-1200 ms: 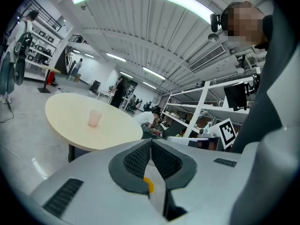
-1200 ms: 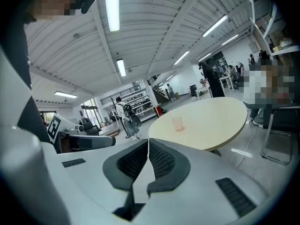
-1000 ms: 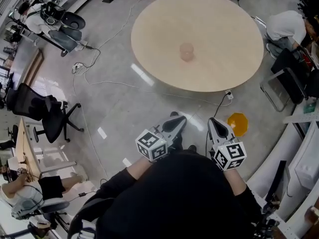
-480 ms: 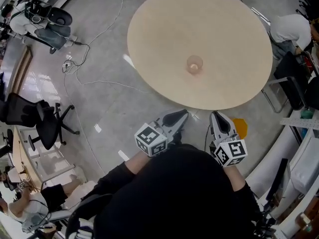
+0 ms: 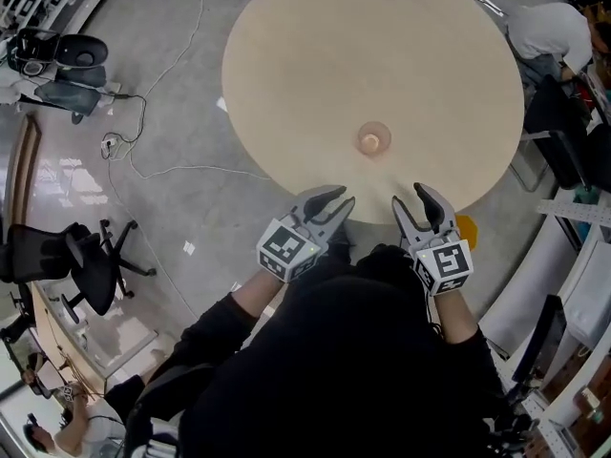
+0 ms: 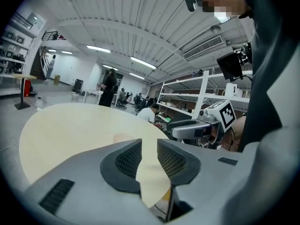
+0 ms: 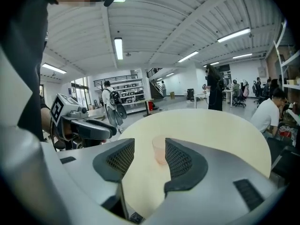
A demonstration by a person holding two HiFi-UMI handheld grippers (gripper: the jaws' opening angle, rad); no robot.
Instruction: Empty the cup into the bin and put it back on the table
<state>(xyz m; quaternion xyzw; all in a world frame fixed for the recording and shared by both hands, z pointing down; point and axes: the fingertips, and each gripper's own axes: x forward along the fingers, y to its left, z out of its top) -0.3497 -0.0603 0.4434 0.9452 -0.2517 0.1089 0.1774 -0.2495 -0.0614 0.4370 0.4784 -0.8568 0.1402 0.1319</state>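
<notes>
The small translucent pinkish plastic cup [image 5: 373,139] stands upright on the table, ahead of both my grippers and touching neither. In the right gripper view the cup [image 7: 159,150] shows in the gap between that gripper's jaws, nearer the right-hand one, but well beyond their tips.

It rests on a round, pale wooden table [image 5: 315,55] whose top is otherwise bare around the cup. Beyond the table the room is a large workshop hall with a glossy grey floor [image 5: 191,113]. A loose cable [image 5: 172,170] runs across the floor to the left of my left gripper, and a black office chair [image 5: 86,265] stands further left. To the right of my right gripper an orange-yellow object [image 5: 465,229] lies on the floor by the table's edge. Further off on that side a seated person in a white top [image 5: 549,31] is at the table's far rim.

I hold both grippers out in front of me, side by side, tilted slightly downward, with their tips over the table's near edge. The left gripper [image 5: 336,198] has just been opening its jaws to a narrow gap, with nothing between them. The right gripper [image 5: 412,197] has just been opening its jaws far wider, and it grips nothing.
</notes>
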